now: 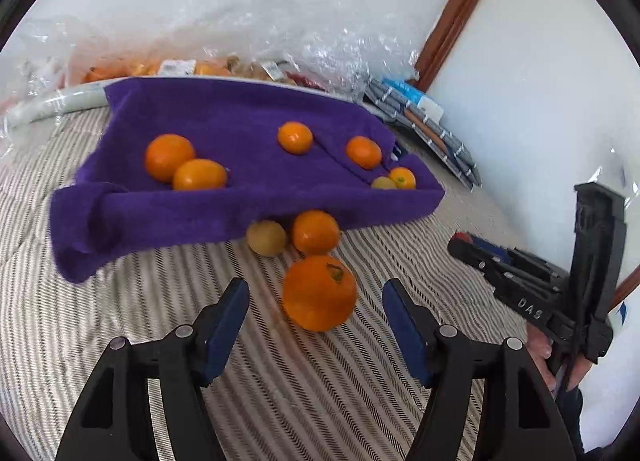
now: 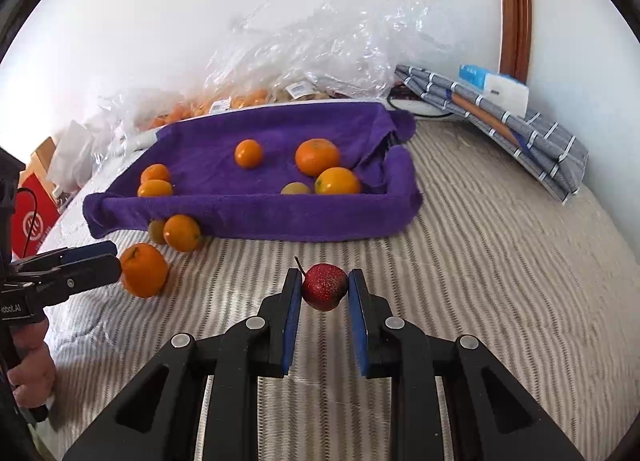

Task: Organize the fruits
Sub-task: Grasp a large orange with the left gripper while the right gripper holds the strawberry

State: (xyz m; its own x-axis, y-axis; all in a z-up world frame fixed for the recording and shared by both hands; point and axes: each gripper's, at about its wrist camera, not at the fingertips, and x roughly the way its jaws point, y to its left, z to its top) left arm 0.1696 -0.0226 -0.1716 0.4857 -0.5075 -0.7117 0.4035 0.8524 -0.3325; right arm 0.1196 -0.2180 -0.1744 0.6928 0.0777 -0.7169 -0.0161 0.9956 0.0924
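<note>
Surface was a bed (image 2: 500, 261) with a striped cover, white wall (image 2: 200, 21) behind and brown wood trim (image 2: 516, 1) at the far right corner. Purple towel (image 2: 248, 205) sat toward the far edge, its rim rolled up, with six fruits on it: five oranges and one yellowish. Two more, an orange (image 1: 315, 232) and a yellow fruit (image 1: 266, 238), lay touching the towel's near rim, on the cover. Clear bags (image 2: 312, 57) of fruit were piled along the wall; contents mostly hidden by glare and crumple. Folded grey cloth (image 2: 520, 129) at the far right edge. Red box (image 2: 32, 225) off the left edge, cut off.

Left gripper (image 1: 316, 297) was spread wide, a big orange (image 1: 320, 292) between the fingers, blurred; contact could not be told. Right gripper (image 2: 325, 285) pinched a small red apple (image 2: 324, 287) above the cover, near the middle. Whether the apple touched the bed could not be told
</note>
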